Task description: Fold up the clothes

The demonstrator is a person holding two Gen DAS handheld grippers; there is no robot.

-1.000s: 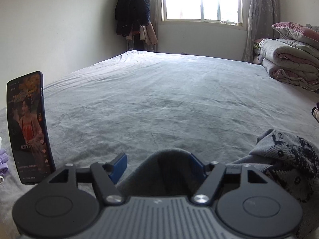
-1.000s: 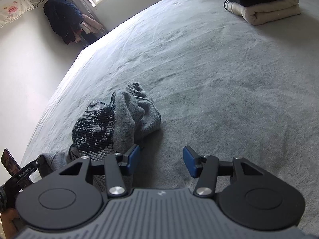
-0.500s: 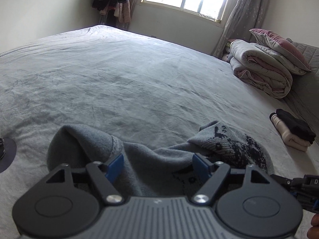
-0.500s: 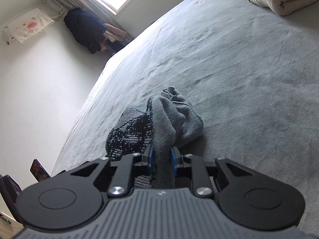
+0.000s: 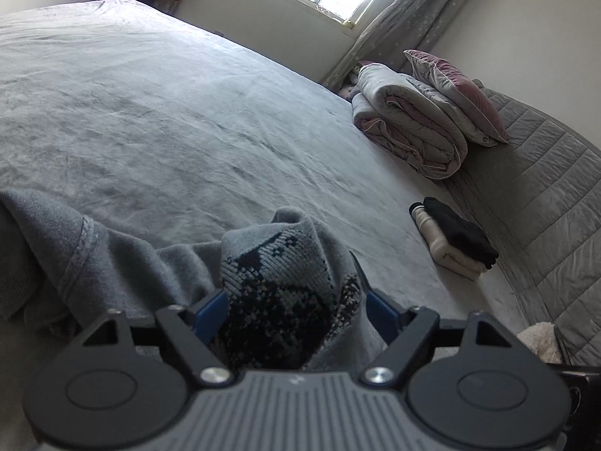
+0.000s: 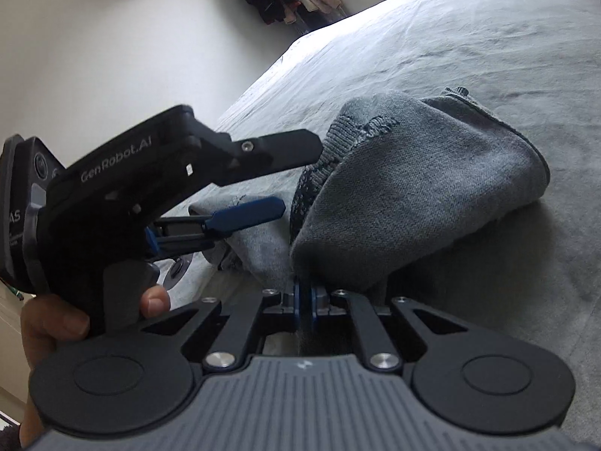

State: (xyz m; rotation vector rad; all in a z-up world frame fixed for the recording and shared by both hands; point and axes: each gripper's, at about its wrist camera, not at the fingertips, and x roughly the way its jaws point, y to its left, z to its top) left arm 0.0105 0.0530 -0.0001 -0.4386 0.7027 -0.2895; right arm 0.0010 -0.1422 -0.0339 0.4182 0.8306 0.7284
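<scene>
Grey sweater (image 6: 420, 188) bunched on bed (image 5: 188, 112); our right tool (image 6: 305, 297) clenched on its edge; left tool (image 5: 293, 308) spread wide around a fold; thin pinch may slip.

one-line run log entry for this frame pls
task: fold clothes | right gripper: shut on grey knit sweater with dark pattern | left gripper: open, straddling bunched sweater | grey bed cover: sweater crumpled, unfolded

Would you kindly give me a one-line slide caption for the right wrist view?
Right hand-held gripper shut on the grey sweater on the bed, while the left hand-held gripper reaches in, open.
</scene>
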